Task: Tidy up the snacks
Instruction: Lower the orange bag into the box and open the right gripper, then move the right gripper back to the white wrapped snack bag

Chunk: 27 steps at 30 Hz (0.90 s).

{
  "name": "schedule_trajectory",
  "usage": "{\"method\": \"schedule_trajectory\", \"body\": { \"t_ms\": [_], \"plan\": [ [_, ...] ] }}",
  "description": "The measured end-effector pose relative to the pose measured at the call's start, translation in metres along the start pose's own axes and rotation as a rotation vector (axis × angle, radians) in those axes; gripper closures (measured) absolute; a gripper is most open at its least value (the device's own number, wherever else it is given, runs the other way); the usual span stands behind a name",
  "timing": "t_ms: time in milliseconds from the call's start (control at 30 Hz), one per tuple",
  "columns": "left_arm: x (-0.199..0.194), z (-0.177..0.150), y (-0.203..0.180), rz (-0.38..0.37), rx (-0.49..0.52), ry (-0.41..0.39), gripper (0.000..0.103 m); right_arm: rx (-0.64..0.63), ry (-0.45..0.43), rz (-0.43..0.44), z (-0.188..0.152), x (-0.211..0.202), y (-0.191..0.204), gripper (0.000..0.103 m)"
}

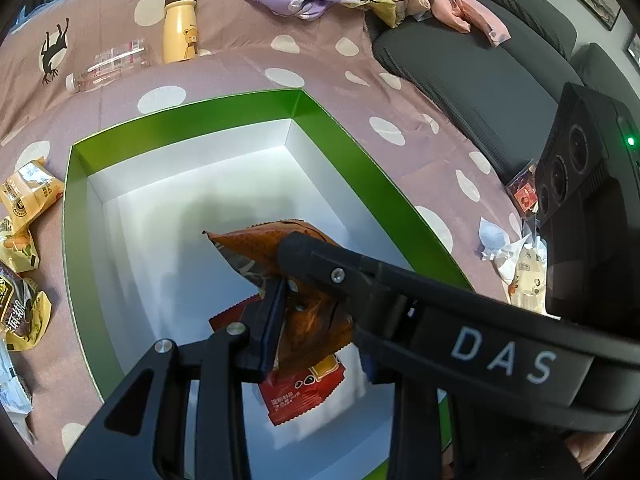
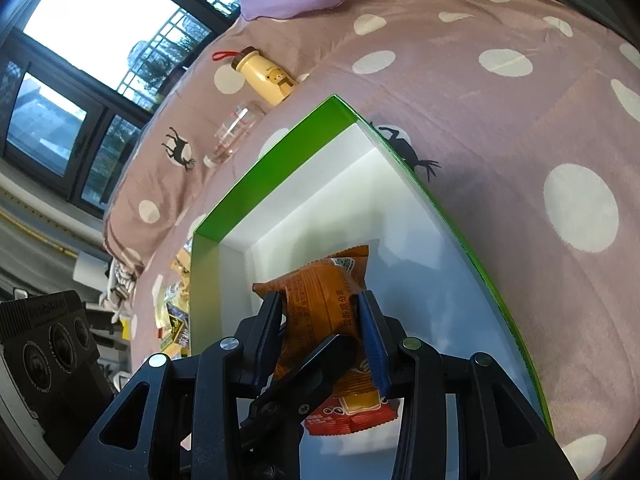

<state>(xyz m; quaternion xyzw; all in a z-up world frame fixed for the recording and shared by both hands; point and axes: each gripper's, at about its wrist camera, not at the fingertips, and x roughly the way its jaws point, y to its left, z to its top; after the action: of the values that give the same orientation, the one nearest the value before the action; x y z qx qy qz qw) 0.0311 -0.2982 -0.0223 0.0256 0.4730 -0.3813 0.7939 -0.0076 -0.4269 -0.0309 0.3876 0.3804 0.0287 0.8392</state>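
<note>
On a spotted bedspread (image 1: 320, 80) sits a green box (image 1: 340, 128). Both the left gripper (image 1: 288, 280) and right gripper (image 2: 320, 312) pinch one orange packet (image 2: 324, 284) above it; a red packet (image 1: 308, 392) lies inside, other snacks (image 1: 28, 196) wait outside.

Right gripper (image 2: 322, 320): clamped on orange snack packet (image 2: 326, 292)
Packet position: over green-rimmed white box (image 2: 256, 172)
Box floor: red packet (image 2: 352, 416)
Bed cover (image 2: 500, 152): yellow bear bottle (image 2: 264, 78), clear bottle (image 2: 234, 134)
</note>
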Motion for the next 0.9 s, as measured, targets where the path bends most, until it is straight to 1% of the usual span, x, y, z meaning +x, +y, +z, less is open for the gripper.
{"method": "schedule_trajectory", "body": {
  "t_ms": [233, 400, 500, 600, 633, 700, 800, 900],
  "plan": [
    [0.003, -0.001, -0.001, 0.012, 0.002, 0.006, 0.071, 0.008, 0.010, -0.023, 0.000, 0.004, -0.002, 0.060],
    [0.000, -0.001, -0.002, 0.011, 0.005, 0.012, 0.070, -0.010, -0.003, -0.029, -0.001, 0.002, -0.001, 0.060],
    [-0.008, -0.001, 0.000, 0.005, -0.008, 0.017, 0.071, -0.039, -0.023, -0.037, -0.004, -0.004, 0.008, 0.060],
    [-0.024, -0.002, 0.002, 0.017, -0.009, -0.012, 0.070, -0.075, -0.048, -0.040, -0.006, -0.011, 0.020, 0.060],
    [-0.032, -0.002, 0.005, 0.023, -0.014, -0.022, 0.070, -0.086, -0.056, -0.037, -0.007, -0.014, 0.025, 0.059],
    [-0.045, -0.002, 0.011, 0.027, -0.032, -0.033, 0.068, -0.101, -0.070, -0.019, -0.010, -0.020, 0.034, 0.050],
    [-0.071, -0.005, 0.025, 0.044, -0.067, -0.070, 0.060, -0.125, -0.086, 0.002, -0.015, -0.029, 0.049, 0.045],
    [-0.095, -0.008, 0.040, 0.074, -0.100, -0.113, 0.057, -0.165, -0.097, 0.009, -0.020, -0.037, 0.068, 0.041]
  ]
}}
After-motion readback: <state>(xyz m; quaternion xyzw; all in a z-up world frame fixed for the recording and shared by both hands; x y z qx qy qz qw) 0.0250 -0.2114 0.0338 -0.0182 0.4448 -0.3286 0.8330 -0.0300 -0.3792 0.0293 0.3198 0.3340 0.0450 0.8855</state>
